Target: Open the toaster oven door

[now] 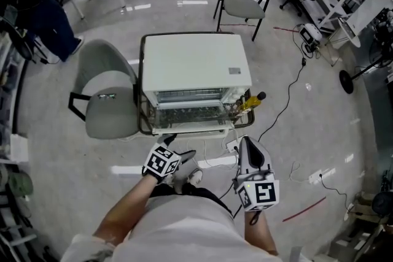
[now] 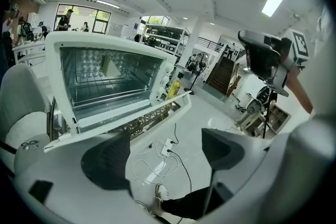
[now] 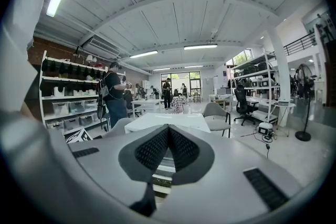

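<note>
Tongs on the left (image 2: 165, 155) are held apart and empty; the right tongs (image 3: 168, 147) are pressed together on nothing. The toaster oven (image 1: 195, 67) door (image 2: 176, 104) is seen dropped open just ahead, so both should be drawn back clear of its edge.

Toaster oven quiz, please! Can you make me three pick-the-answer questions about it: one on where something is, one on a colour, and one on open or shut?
1. Compared with the toaster oven, where is the yellow bottle?
A on top
B at its right side
C behind it

2. What colour is the toaster oven?
A white
B red
C black

3. How is the door?
A shut tight
B folded down, open
C taken off

Answers:
1 B, the head view shows it by the right front corner.
2 A, its top and frame are white.
3 B, the door lies flat in front and the inside shows.
</note>
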The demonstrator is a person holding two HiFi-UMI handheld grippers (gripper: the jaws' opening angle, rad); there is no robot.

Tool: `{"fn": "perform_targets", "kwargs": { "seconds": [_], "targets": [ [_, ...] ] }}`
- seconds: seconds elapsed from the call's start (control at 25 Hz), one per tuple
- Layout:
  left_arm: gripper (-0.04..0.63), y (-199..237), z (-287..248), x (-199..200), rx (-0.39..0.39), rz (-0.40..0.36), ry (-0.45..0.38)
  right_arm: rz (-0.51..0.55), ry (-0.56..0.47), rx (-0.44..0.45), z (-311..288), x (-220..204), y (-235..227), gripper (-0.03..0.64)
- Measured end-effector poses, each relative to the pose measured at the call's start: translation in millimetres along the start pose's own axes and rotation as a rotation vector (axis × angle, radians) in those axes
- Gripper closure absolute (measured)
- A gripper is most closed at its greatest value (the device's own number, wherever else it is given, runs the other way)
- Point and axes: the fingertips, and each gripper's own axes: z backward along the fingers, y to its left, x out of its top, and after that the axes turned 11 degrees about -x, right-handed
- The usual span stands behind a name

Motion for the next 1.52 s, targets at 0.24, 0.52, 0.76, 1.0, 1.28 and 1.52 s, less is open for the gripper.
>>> {"fn": "perform_targets", "kwargs": {
  "seconds": [0.24,0.52,0.76,1.0,1.28,1.52],
  "targets": [
    [0.176,-5,-3,-9,-0.009,0.027,-0.002,0.001,0.011,0.001,6,-5,0,0.595],
    [0.178,-3,-11,-23,-0.015,0.056,0.018,0.007,0.007,0.007,12,-6,3,0.595],
    [0.178,-3,-16,-35,-0.005,0.094,0.005,0.016,0.013,-0.005,22,-9,0,0.595],
    [0.178,-2,-23,-42,0.025,0.030,-0.026,0.018,0.027,-0.016,27,-17,-4,0.595],
    [0.178,2,-29,-55,0.041,0.015,-0.049,0.028,0.057,-0.009,27,-27,3,0.595],
    [0.177,3,-33,-61,0.042,0.058,-0.086,0.039,0.076,0.012,24,-30,11,0.595]
  ]
}}
